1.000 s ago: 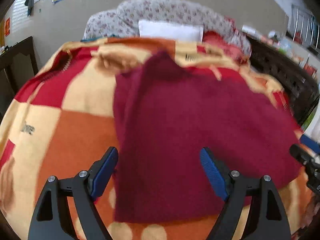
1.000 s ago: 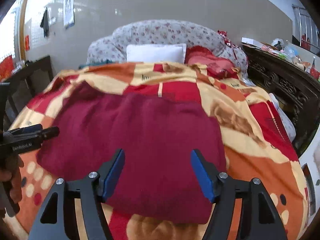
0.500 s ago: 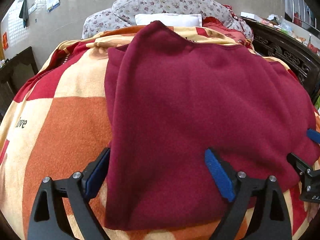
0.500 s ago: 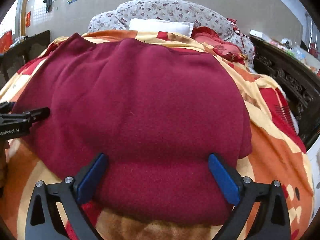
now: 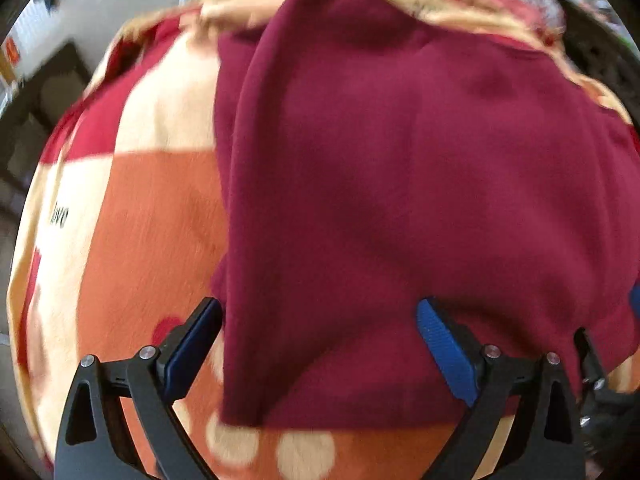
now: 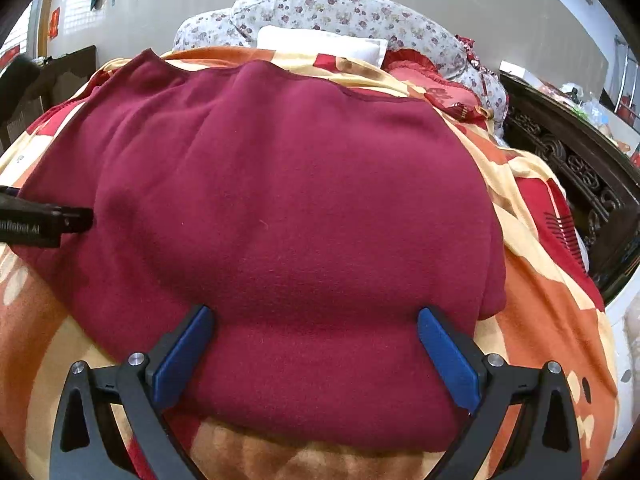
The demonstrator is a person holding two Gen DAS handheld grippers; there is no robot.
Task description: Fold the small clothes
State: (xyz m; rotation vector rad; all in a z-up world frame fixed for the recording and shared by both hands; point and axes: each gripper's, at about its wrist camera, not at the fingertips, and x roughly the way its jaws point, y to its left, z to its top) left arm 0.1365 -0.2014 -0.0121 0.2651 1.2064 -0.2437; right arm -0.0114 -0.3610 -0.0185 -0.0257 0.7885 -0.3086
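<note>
I've got both grippers low over the bed, and the maroon garment [image 6: 288, 208] lies spread flat on the orange-and-cream blanket [image 5: 140, 216], right ahead of both sets of fingers. Left gripper [image 5: 320, 320] is wide apart, holding nothing; the garment's near hem [image 5: 340, 412] passes between its blue pads and its left edge runs just inside the left pad, so I'm sitting on the near-left corner. Right gripper [image 6: 316, 332] is also spread wide and empty, with the near hem bulging between its pads and the garment's right edge [image 6: 492, 240] just beyond the right pad. In the right wrist view the left tool shows as a black tip at the left, touching or almost touching the cloth; can't say which. Key relation: the cloth runs away from me toward the pillows [image 6: 320, 44], with the far edge [image 6: 320, 80] lying up there, so my two grippers line up along the near hem, left on the left corner, right toward the right side. Neither is clearly nearer; both are at the hem. My guess is the next move is to pinch the near hem with both and carry it forward over the far edge. Left view is motion-blurred, so fine detail is unreliable there. Risk: grabbing blanket along with cloth.
</note>
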